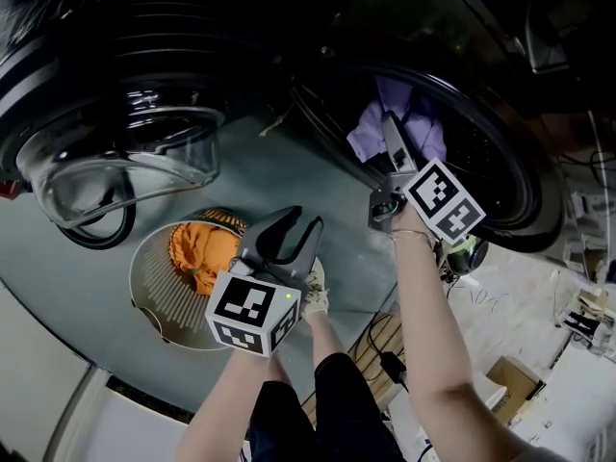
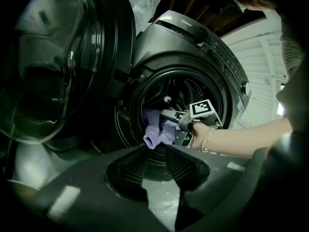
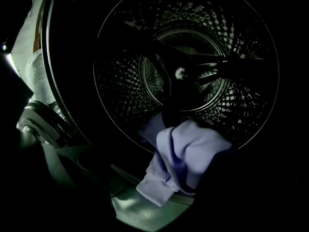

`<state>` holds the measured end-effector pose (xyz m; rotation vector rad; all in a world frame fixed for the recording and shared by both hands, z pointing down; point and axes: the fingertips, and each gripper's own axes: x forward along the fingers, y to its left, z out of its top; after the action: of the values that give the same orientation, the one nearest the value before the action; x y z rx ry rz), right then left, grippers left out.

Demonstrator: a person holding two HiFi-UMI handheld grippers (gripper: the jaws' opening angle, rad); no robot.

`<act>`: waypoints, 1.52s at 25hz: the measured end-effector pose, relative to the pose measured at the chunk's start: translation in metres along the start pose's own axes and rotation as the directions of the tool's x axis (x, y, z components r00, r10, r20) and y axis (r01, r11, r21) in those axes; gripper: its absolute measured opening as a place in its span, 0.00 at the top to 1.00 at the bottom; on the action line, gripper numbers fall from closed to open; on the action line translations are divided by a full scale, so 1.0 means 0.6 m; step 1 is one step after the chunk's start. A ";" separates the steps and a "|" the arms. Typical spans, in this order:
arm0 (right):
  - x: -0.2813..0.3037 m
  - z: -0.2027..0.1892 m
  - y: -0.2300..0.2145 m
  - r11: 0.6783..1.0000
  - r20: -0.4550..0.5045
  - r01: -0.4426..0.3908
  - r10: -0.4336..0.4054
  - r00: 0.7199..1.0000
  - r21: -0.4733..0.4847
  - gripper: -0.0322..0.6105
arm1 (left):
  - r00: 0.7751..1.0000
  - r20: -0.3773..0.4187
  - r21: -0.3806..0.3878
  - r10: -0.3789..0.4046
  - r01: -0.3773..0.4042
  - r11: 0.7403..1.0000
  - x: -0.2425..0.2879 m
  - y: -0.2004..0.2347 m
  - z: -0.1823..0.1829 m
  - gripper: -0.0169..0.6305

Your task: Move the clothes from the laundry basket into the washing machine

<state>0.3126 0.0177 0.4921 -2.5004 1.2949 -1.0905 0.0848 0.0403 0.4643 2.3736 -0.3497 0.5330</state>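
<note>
draping drum rim (image 2: 228, 100), purple garment (image 3: 188, 153) under right gripper (image 1: 389, 128), jaws apart (left gripper (image 1: 294, 227) likewise; badge (image 2: 186, 27) unreadable).

Floored with a smooth grey-green floor (image 1: 346, 268), dimly lit throughout. Bounded at the right of the left gripper view by a white panelled wall (image 2: 263, 57). Cluttered at the head view's lower right with black cables (image 1: 388, 362) and a cardboard box (image 1: 515, 380).

A laundry corner. A front-load washer (image 2: 193, 47) stands at 12 o'clock, door (image 1: 125, 162) open, a basket (image 1: 159, 308) at 8. Cables (image 1: 383, 346) and a box (image 1: 515, 378) clutter 4 o'clock.
</note>
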 end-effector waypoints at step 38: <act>-0.256 -0.370 0.384 0.765 -0.459 -0.612 0.478 0.749 -0.200 0.90 | 0.940 0.027 -0.203 0.340 -0.328 0.923 -0.317 0.180 -0.165 0.79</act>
<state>-0.0415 0.0352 0.4769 -1.8760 2.3307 -1.3108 -0.1517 0.0466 0.5046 2.1517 -0.8093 0.5517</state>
